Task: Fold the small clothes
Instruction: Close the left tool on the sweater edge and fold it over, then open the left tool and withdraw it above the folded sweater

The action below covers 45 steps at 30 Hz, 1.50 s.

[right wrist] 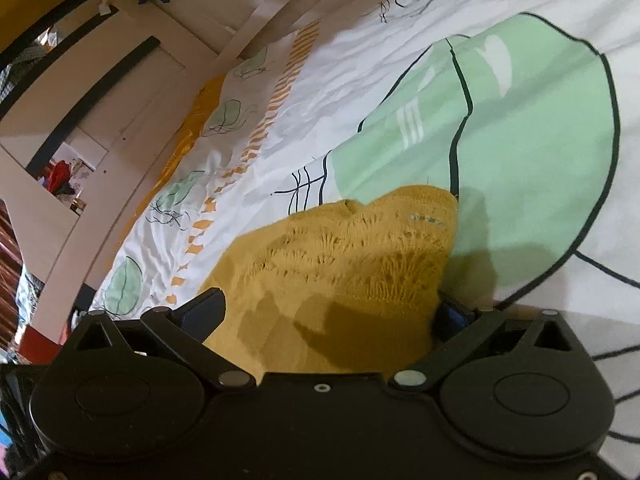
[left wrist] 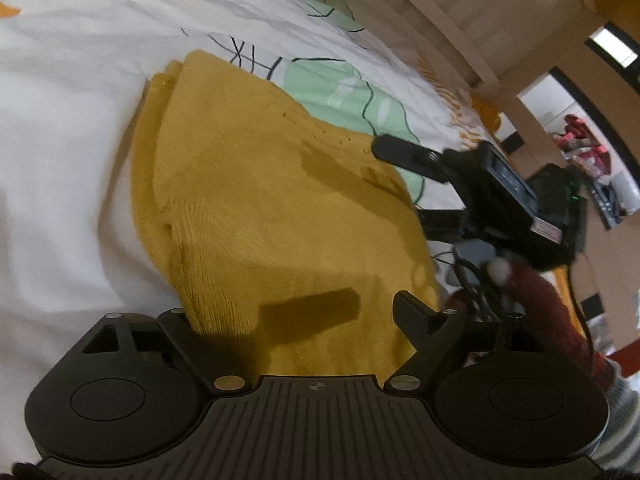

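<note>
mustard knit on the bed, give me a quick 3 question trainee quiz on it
1. True or false: the mustard knit lies on a bare wooden table.
2. What is the left gripper doing? A) clamped shut on a sock B) open, with the knit between its jaws C) out of view
3. Fill in: past the knit, the bedsheet has a large ___ patch outlined in black.

Key: 1 false, it lies on the printed bedsheet; 2 B; 3 green
</note>
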Available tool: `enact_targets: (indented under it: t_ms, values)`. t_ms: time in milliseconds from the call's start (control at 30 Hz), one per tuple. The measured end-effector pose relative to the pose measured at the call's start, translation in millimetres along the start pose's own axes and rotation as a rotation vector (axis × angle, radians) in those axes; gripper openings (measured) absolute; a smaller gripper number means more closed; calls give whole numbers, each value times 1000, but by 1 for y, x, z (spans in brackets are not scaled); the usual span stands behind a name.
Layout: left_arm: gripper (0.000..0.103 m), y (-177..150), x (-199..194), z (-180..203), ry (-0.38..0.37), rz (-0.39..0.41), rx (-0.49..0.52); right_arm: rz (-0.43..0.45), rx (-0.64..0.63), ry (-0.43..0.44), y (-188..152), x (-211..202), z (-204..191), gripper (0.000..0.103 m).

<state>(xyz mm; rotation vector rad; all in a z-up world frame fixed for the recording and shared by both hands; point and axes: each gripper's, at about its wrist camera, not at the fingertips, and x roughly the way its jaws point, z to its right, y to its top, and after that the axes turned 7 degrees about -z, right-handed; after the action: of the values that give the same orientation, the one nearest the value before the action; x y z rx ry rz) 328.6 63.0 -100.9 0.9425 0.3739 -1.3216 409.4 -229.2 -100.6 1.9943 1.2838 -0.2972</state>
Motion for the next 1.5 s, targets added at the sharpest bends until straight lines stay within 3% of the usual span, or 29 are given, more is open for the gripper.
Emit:
enact_targets:
  t_ms: [133, 233, 300, 367, 433, 667, 767, 1033, 1100, 1133, 1233, 1267, 1333, 1500]
  values:
    - [76, -6, -11, -8, -54, 7, -70, -25, -27, 29, -2, -5, 1, 103]
    - [52, -9, -16, -17, -75, 19, -140, -32, -48, 28, -6, -7, 0, 103]
    - [15, -8, -14, -25, -86, -3, -173, -29, -45, 19, -6, -8, -1, 97]
    - [14, -7, -6, -30, -111, -38, -202, -39, -39, 6, -6, -7, -4, 39]
    - [14, -5, -5, -28, -123, -52, -197, -41, -51, -40, -7, -10, -10, 40]
    - [13, -17, -19, -10, -218, -110, -202, -12, -26, -77, -31, -44, -30, 40]
    - [13, -38, -26, 4, -265, -149, -199, -31, -13, -98, -54, -68, -37, 40]
    - [13, -112, -42, 58, -294, -250, -131, -112, 52, -138, -133, -138, -48, 43]
    - [14, -131, -44, 69, -263, -251, -105, -115, 48, -157, -149, -148, -47, 45]
    - [14, -138, -45, 75, -212, -239, -79, -109, 40, -182, -154, -151, -47, 49]
    - [17, -160, -46, 87, -11, -154, -9, -57, 15, -287, -166, -160, -42, 57]
    - [22, -166, -46, 91, 55, -123, 23, -33, 15, -306, -169, -164, -40, 59]
    - [23, -178, -47, 96, 163, -77, 71, 7, 20, -318, -173, -168, -37, 61]
    - [24, -196, -54, 107, 246, -13, 105, 53, -63, -409, -180, -170, -52, 68]
